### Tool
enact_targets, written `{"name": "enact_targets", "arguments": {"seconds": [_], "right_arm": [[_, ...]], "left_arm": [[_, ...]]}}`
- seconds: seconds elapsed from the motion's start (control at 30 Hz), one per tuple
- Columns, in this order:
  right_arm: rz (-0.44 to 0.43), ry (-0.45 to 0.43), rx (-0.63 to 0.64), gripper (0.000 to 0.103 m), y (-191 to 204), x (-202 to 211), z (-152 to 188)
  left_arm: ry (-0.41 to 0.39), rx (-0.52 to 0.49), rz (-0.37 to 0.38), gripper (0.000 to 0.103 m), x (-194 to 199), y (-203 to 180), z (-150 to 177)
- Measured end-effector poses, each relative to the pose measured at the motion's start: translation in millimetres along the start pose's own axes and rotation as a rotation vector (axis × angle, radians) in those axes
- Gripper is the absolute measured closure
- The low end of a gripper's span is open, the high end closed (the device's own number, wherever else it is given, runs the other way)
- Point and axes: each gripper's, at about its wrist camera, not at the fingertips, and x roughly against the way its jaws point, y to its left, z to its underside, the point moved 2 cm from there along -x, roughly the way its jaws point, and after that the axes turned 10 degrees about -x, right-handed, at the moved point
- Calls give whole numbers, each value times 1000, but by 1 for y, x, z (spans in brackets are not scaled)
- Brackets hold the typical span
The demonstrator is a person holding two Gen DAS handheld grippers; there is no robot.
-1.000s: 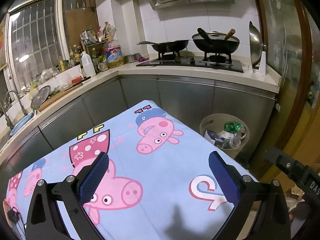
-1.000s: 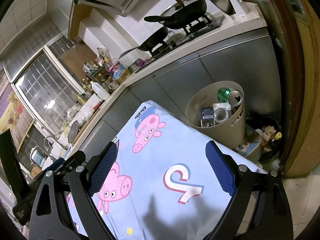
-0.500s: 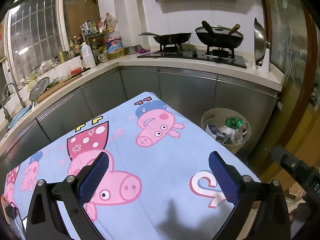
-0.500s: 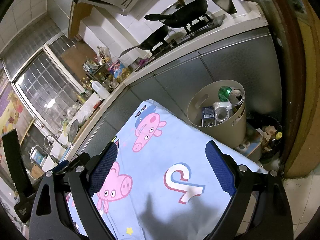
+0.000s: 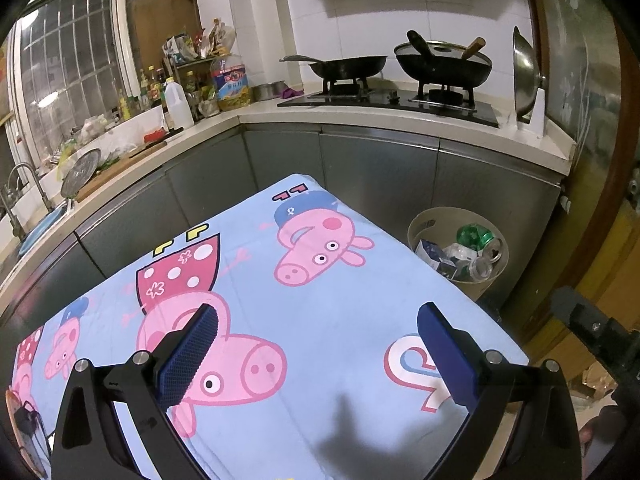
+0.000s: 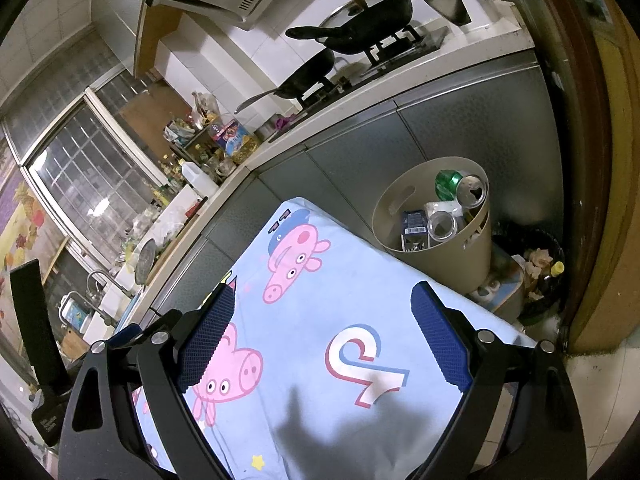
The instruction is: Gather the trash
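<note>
A beige trash bin [image 5: 496, 276] stands on the floor past the table's far right corner; it also shows in the right wrist view [image 6: 408, 204]. It holds a green can [image 6: 448, 182], a silver can top [image 6: 472, 192], a clear bottle [image 6: 440, 226] and a dark carton [image 6: 414, 222]. My left gripper [image 5: 318, 354] is open and empty above the cartoon-pig tablecloth [image 5: 320, 304]. My right gripper [image 6: 322, 338] is open and empty above the same cloth [image 6: 320, 320]. No loose trash shows on the cloth.
A grey cabinet run with a white counter [image 5: 400, 120] wraps behind the table. Two black pans [image 5: 444, 66] sit on the stove. Bottles [image 5: 178, 102] crowd the corner. A sink [image 5: 36, 232] is at left. A second dark bin [image 6: 540, 268] stands by the wooden door frame [image 6: 600, 160].
The left wrist view has tilted down and pulled back a little, so the stove and hood sit lower. The right gripper has barely moved. Both stay open.
</note>
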Motion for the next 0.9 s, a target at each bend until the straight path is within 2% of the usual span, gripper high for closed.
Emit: {"name": "enact_targets", "arguments": {"seconds": [0.9], "right_arm": [[1, 4, -2, 14, 1, -1, -6]], "left_arm": [[7, -20, -6, 4, -5, -1, 8]]}}
